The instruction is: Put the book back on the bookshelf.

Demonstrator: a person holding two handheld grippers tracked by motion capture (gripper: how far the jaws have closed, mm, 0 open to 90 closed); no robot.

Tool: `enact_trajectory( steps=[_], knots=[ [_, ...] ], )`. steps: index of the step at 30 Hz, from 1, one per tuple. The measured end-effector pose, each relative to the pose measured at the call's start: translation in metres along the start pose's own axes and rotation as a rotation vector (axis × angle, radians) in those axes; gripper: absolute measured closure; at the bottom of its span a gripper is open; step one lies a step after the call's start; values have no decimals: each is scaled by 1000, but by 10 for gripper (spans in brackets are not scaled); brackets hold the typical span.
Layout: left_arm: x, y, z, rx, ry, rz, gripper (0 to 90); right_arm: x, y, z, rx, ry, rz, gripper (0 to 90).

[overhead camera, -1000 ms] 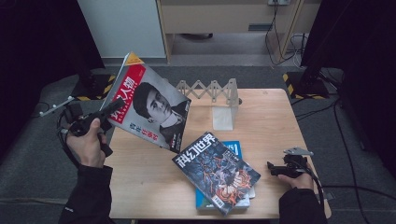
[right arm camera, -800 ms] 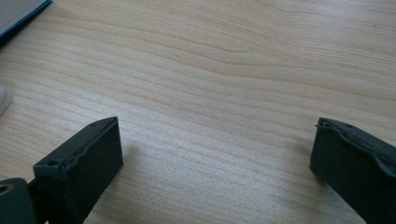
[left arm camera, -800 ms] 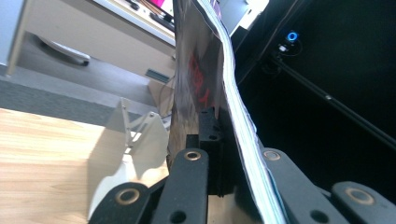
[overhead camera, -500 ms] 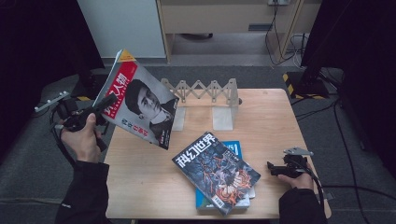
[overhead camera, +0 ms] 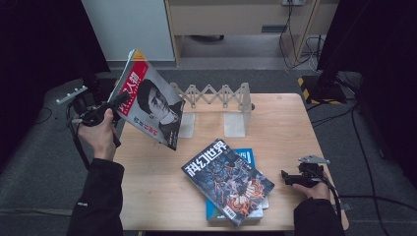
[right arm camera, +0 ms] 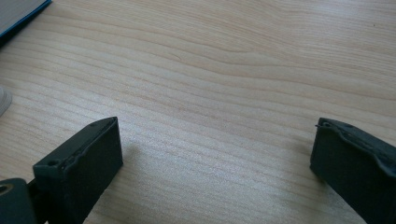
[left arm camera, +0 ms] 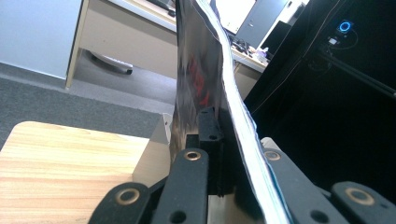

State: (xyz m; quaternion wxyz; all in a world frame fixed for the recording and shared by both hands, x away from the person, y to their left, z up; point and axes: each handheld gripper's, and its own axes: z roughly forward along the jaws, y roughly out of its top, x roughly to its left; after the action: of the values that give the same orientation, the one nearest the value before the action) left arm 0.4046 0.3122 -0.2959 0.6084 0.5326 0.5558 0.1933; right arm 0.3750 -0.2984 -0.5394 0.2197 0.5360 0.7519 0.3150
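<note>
Paper this thin flexes: the magazine (overhead camera: 150, 105) in the left gripper (overhead camera: 117, 102) is light, floppy and glossy, so it probably slips and sags unless pinched near the spine or a firm edge. In the left gripper view the 2 black jaws are clamped tight on its lower edge, and the pages (left arm camera: 219, 88) rise from between them in a gentle curve, bowing to one side above the pads. Judging by that bend, a grip closer to the bound side would keep it flatter.

Held up in the air just ahead of the left gripper, tilted, it hangs over the table's (overhead camera: 275, 123) left edge, close to the folding rack (overhead camera: 216, 98). Its cover is red at the top with white characters and a black-and-white portrait below.

The right gripper (overhead camera: 294, 178) rests low on the wood, jaws spread wide with nothing between them, just beside a stack of 2 other magazines (overhead camera: 228, 182).
</note>
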Motion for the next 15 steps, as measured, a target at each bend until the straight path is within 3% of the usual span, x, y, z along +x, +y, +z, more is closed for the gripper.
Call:
enact_trajectory(
  steps=[15],
  knots=[
    [-6,-8,32,27,48,54,859,0,0,0,0,0,0,23]
  ],
)
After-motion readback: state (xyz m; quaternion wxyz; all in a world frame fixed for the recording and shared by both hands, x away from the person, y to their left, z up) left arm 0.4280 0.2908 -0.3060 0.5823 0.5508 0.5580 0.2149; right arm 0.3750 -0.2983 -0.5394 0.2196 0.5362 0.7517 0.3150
